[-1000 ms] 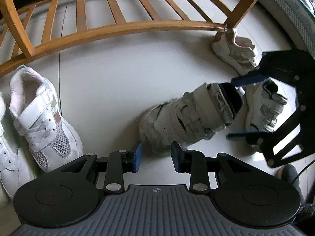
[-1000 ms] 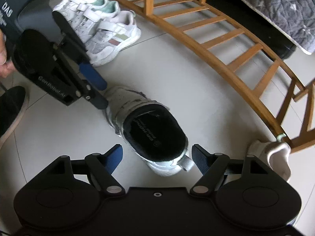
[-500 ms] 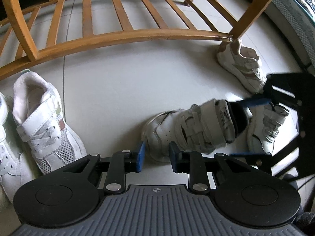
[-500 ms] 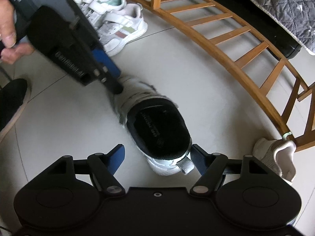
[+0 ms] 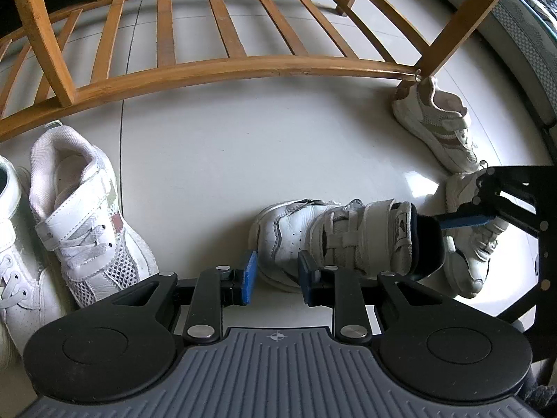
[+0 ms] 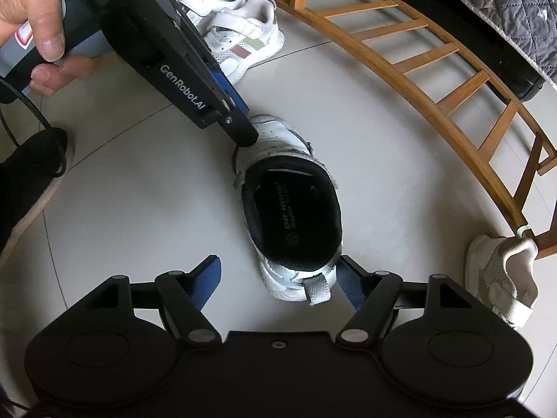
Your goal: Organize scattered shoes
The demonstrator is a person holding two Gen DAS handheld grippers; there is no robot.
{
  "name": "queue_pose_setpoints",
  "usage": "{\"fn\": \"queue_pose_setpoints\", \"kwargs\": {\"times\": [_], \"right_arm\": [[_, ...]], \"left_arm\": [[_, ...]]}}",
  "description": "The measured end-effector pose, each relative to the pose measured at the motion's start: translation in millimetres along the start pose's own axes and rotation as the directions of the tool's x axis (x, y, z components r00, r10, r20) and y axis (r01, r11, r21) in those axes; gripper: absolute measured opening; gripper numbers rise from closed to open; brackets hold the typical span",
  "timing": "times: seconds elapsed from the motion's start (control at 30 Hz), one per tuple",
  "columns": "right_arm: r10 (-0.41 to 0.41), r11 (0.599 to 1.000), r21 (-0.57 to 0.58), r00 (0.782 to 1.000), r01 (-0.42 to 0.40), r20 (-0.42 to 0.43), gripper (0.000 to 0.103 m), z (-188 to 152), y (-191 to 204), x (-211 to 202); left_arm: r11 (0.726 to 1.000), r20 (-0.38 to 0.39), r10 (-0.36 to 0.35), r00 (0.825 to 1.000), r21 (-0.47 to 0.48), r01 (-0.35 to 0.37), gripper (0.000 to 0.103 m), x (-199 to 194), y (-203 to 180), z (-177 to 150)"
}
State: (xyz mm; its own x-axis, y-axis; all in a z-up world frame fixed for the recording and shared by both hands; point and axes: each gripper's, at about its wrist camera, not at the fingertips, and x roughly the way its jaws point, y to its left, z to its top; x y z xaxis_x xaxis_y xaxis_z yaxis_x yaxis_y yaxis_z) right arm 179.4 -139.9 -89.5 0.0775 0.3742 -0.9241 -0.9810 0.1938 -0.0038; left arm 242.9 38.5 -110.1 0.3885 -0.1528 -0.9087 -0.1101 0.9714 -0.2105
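Observation:
A white velcro high-top shoe with a black lining stands on the pale tile floor. My left gripper is open with its blue pads at the shoe's toe; the right pad overlaps the toe side. In the right wrist view it hovers at the toe. My right gripper is open wide at the shoe's heel; its right pad touches the heel by the pull tab. It shows in the left wrist view at the heel collar.
A curved wooden slatted frame arcs behind. White sneakers stand in a row at the left. Two more small shoes lie at the right, one by the frame's leg. A black shoe is at the left.
The high-top shoe has turned and settled flat on the floor. My left gripper has closed in on its toe. My right gripper stays open at the heel.

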Motion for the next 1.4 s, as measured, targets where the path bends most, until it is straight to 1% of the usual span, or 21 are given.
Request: {"fn": "queue_pose_setpoints", "kwargs": {"times": [0.2,0.4,0.43,0.5,0.57,0.67,0.83,0.9,1.0,1.2,1.4], "right_arm": [[0.01,1.0,-0.011,1.0,-0.01,-0.001,0.076,-1,8,-1],[0.014,1.0,-0.013,1.0,-0.014,0.0,0.076,-1,11,-1],[0.02,0.999,-0.027,1.0,-0.02,-0.001,0.076,1,6,0],[0.046,0.993,-0.108,0.999,-0.047,-0.007,0.076,14,-21,8],[0.046,0.993,-0.11,0.999,-0.046,-0.006,0.076,13,-19,7],[0.046,0.993,-0.106,0.999,-0.047,-0.006,0.076,13,-16,7],[0.052,0.993,-0.104,0.999,-0.053,-0.006,0.076,12,-11,6],[0.059,0.993,-0.102,0.998,-0.059,-0.006,0.076,12,-9,6],[0.072,0.993,-0.098,0.997,-0.072,-0.004,0.076,11,-6,5],[0.096,0.991,-0.091,0.995,-0.096,0.0,0.076,10,-3,2],[0.076,0.995,-0.066,0.997,-0.073,0.031,0.076,13,-10,-9]], "left_arm": [[0.999,-0.001,-0.033,0.999,-0.039,0.033,0.028,-8,4,-3],[0.998,0.018,-0.053,0.998,-0.027,0.054,0.032,-20,-2,-4],[0.998,0.022,-0.059,0.998,-0.029,0.06,0.032,-23,-2,-5],[0.998,0.033,-0.056,0.998,-0.032,0.058,0.035,-28,-3,-5],[0.997,0.046,-0.067,0.997,-0.034,0.069,0.035,-33,-5,-4],[0.996,0.072,-0.08,0.994,-0.019,0.082,0.036,-43,-12,-3],[0.991,0.082,-0.129,0.988,0.053,0.125,0.036,-49,-32,-3],[0.988,0.072,-0.136,0.988,0.078,0.131,0.033,-46,-40,-5],[0.988,0.054,-0.126,0.991,0.092,0.12,0.032,-38,-44,-6],[0.992,0.053,-0.115,0.992,0.065,0.111,0.023,-29,-34,-8],[0.989,0.073,-0.13,0.989,0.074,0.124,0.019,-29,-30,-11]]}}
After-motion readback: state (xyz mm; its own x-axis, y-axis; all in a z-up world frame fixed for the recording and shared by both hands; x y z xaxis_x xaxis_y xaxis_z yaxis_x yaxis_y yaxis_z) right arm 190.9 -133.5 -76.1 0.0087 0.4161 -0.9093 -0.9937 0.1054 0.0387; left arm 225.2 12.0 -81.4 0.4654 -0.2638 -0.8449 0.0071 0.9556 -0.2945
